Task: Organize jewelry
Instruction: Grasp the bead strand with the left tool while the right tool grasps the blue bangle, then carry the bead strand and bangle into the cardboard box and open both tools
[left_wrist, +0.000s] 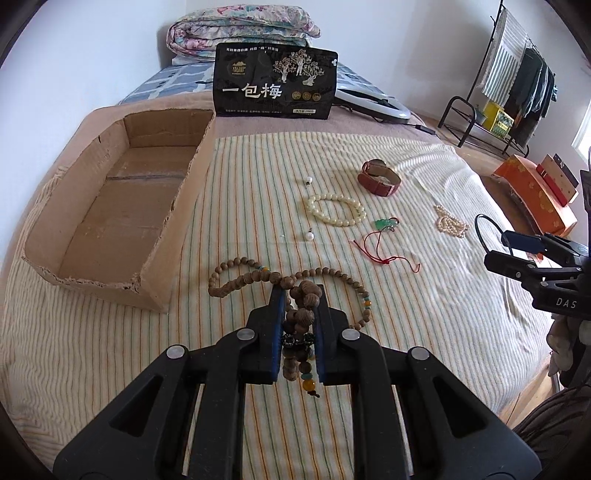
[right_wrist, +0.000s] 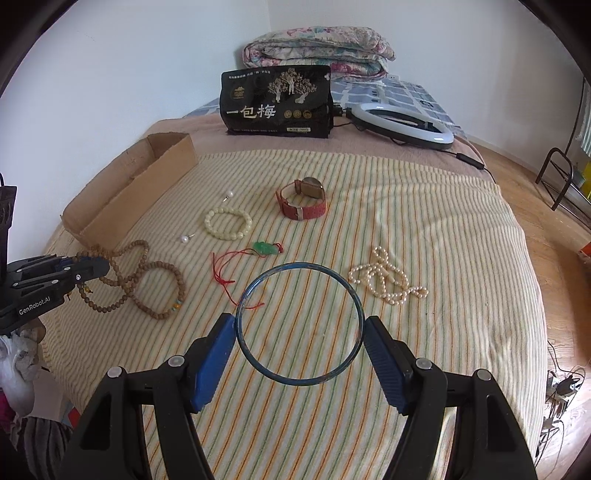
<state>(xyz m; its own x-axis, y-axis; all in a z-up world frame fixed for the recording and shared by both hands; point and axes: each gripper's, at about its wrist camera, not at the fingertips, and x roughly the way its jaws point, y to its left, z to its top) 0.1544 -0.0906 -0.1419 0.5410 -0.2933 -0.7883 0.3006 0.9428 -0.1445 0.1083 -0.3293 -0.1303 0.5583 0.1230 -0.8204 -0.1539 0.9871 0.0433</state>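
Jewelry lies spread over the striped cloth (right_wrist: 424, 229) on the bed. Your left gripper (left_wrist: 298, 295) is clamped on the wooden bead strand (left_wrist: 301, 295), whose loops trail onto the cloth near the cardboard box (left_wrist: 110, 206) at the cloth's left edge. Your right gripper (right_wrist: 299, 326) grips the blue bangle (right_wrist: 299, 382) across its width, both pads touching the ring. Beyond, mid-cloth, sit the cream bead bracelet (right_wrist: 228, 223), red-strapped watch (right_wrist: 303, 203), jade pendant (right_wrist: 263, 247) and, toward the right edge, the pearl necklace (right_wrist: 384, 280).

a black snack bag (right_wrist: 276, 105) stands before a folded floral quilt (right_wrist: 317, 50), a ring light (right_wrist: 402, 123) lying beside it.
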